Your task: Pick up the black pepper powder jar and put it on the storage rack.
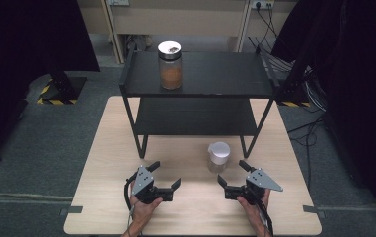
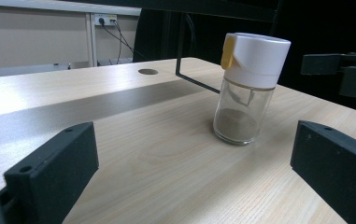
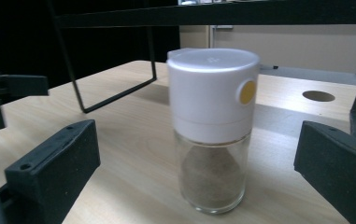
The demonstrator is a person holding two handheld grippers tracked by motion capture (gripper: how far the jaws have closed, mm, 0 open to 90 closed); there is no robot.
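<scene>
My left gripper: nearest the camera at 7 o'clock on the table, jaws spread wide, nothing between them.
My right gripper: at 5 o'clock, jaws wide apart too, holding nothing; its jaws face the shaker.
Shaker: small glass jar with a white cap, upright on the table, just past my right gripper at its 11 o'clock, apart from both grippers; brownish powder in the bottom.
Writing: none I can read on the shaker; its cap bears only a yellow round mark.
Black rack: two shelves, at 12 o'clock beyond the shaker; its front legs flank the shaker's far side.
Brown-filled jar: upright on the rack's top shelf, at 11 o'clock, well apart from my grippers.
</scene>
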